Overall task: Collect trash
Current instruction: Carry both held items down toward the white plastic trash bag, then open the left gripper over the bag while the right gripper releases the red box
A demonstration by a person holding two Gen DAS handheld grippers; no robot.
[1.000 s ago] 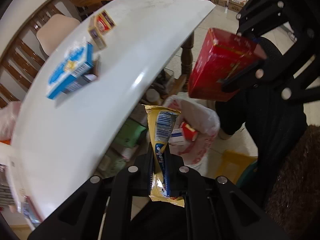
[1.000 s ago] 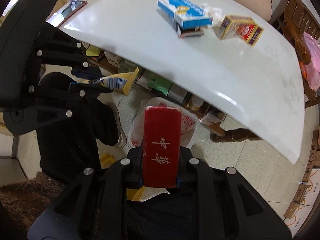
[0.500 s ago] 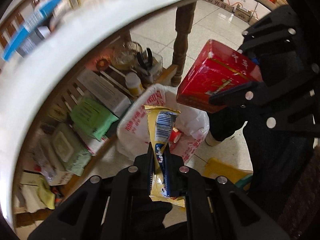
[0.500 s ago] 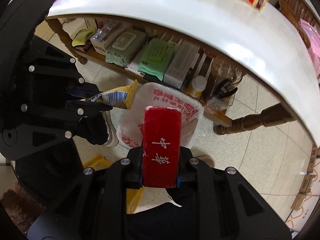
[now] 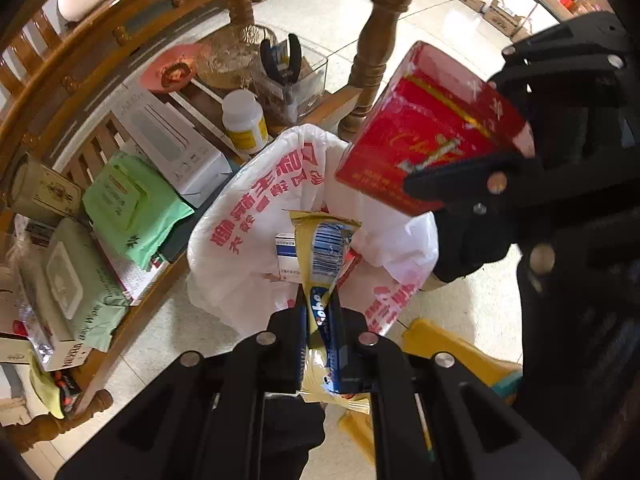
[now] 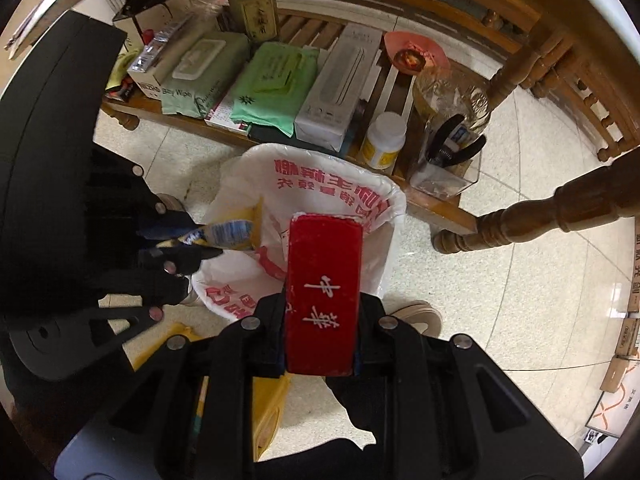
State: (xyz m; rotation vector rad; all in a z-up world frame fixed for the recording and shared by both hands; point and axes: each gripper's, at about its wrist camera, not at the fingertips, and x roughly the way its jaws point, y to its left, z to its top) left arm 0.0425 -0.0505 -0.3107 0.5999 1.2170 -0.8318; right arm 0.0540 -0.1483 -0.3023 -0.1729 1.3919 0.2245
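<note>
The bag's [image 5: 256, 200] open mouth lies clear below both sets of fingers. Beyond it, a low shelf [image 6: 280, 142] packed with boxes and a white bottle [image 5: 244, 124] blocks the way; a table leg [image 5: 374, 52] stands behind.

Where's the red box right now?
The red box is clamped in the right gripper, held over the open white trash bag on the floor, right of the yellow wrapper.

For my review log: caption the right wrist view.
Right gripper holds red cardboard box above white plastic trash bag.
</note>
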